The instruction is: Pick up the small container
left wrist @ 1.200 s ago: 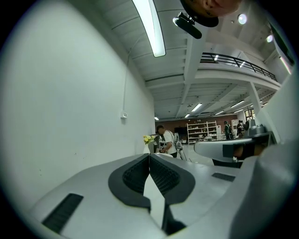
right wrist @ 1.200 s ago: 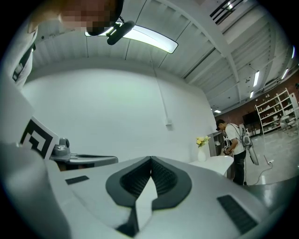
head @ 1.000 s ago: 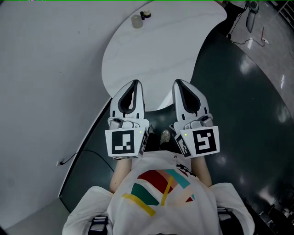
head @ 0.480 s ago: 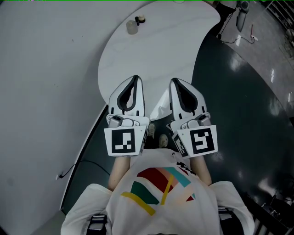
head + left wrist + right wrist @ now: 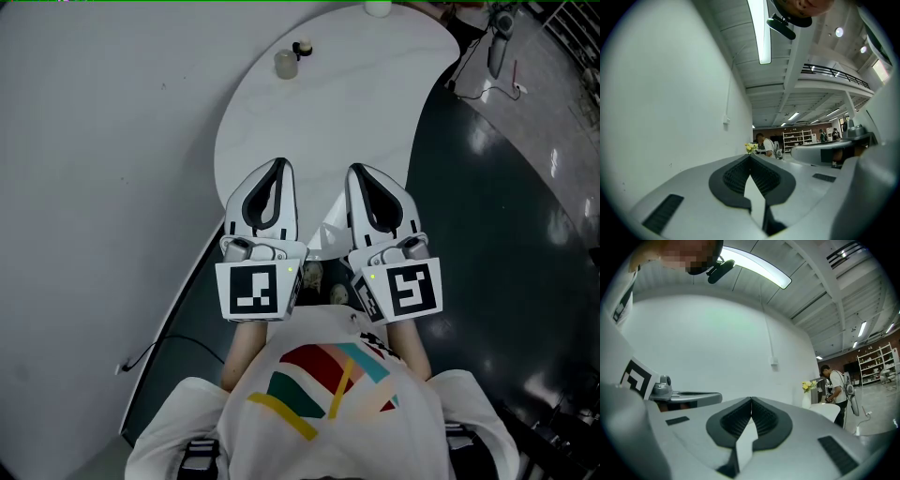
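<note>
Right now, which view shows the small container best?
The head view: the small container stands in plain sight near the white table's far edge. Neither gripper view shows it; their own jaws fill the foreground.

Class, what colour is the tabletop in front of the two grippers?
Plain white. The tabletop shows best in the head view.

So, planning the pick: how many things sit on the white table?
3: a small pale container near the table's far left edge, a small dark object beside it, and a white thing at the far edge. The near part is hidden; more possible.
</note>
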